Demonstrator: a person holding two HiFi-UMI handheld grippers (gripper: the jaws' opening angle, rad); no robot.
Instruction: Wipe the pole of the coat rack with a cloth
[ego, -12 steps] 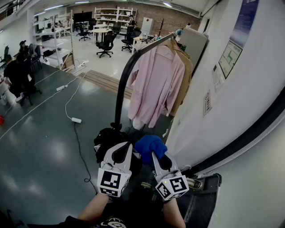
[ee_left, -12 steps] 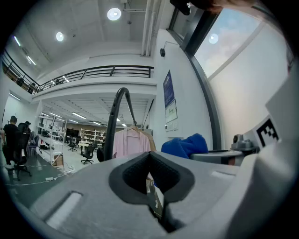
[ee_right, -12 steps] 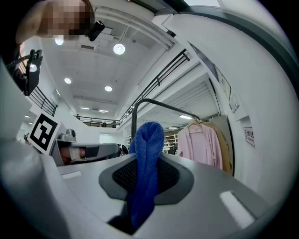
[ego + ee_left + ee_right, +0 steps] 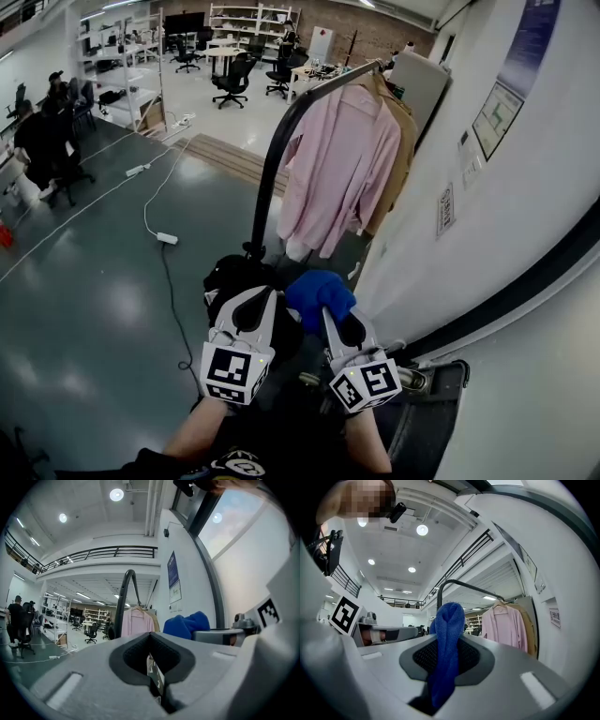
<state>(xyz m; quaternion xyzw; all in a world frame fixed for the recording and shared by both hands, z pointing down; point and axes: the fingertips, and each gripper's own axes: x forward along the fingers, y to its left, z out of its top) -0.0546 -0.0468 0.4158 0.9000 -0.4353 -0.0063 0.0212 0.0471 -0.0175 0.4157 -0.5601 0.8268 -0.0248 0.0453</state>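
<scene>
The coat rack's black pole [image 4: 267,178] rises from the floor ahead of me and bends right into a rail; it also shows in the left gripper view [image 4: 125,590] and in the right gripper view [image 4: 440,592]. A pink garment [image 4: 337,169] and a tan one [image 4: 396,150] hang from the rail. My right gripper [image 4: 333,317] is shut on a bunched blue cloth [image 4: 319,291], which stands up between its jaws [image 4: 447,634]. My left gripper [image 4: 247,314] sits beside it, shut with nothing held [image 4: 151,641]. Both are short of the pole, low near its foot.
A black bag [image 4: 230,277] lies at the rack's foot. A white wall [image 4: 487,234] runs close along the right. A dark bin [image 4: 436,408] stands at lower right. A power strip [image 4: 167,238] and cables cross the grey floor. A person [image 4: 42,131], office chairs and shelves are far left.
The whole head view has shifted slightly. Both grippers keep the same pose side by side, and the blue cloth stays in the right one.
</scene>
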